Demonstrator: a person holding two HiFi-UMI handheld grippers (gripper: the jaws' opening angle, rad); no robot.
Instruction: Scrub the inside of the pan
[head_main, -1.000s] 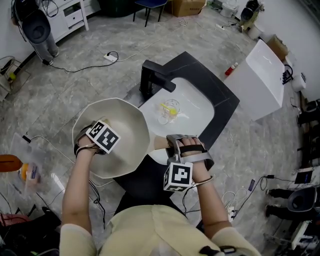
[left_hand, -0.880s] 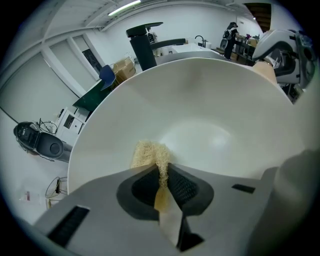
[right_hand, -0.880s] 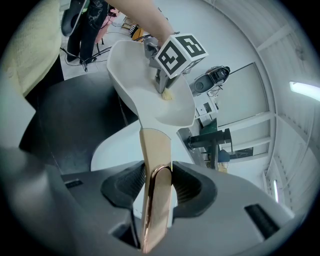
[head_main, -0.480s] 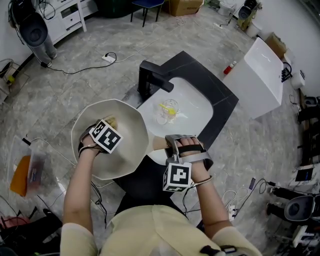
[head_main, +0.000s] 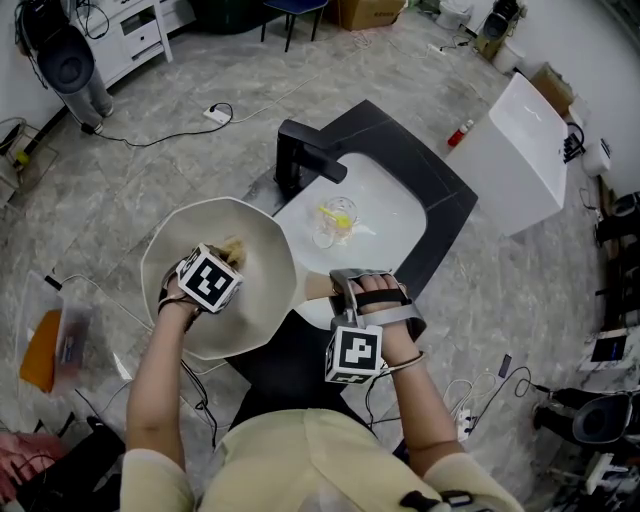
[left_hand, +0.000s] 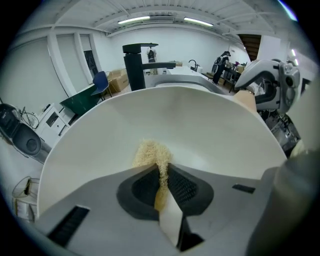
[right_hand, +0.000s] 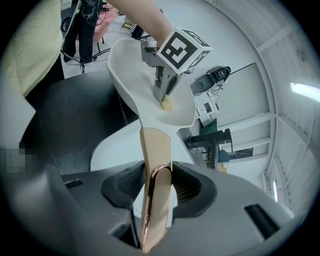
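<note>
A white pan (head_main: 262, 232) is held out over the floor left of the sink, tilted toward me. Its copper-coloured handle (right_hand: 156, 165) lies between the jaws of my right gripper (right_hand: 157, 182), which is shut on it; in the head view that gripper (head_main: 345, 285) sits at the pan's right rim. My left gripper (head_main: 226, 256) reaches into the pan and is shut on a pale yellow fibrous scrubber (left_hand: 151, 154). The scrubber's tuft presses on the pan's inner wall (left_hand: 215, 135). From the right gripper view the left gripper (right_hand: 165, 97) stands over the scrubber (right_hand: 166, 104) in the bowl.
A black faucet (head_main: 305, 160) stands behind the pan beside a white sink basin (head_main: 395, 195), which holds a clear glass with something yellow (head_main: 338, 220). The basin is set in a black counter (head_main: 445, 200). A white cabinet (head_main: 525, 150) stands to the right; cables lie on the floor.
My left gripper has slid a little to the right across the pan's inside and tilted, so the scrubber now shows beyond its cube. The right gripper and pan kept still.
</note>
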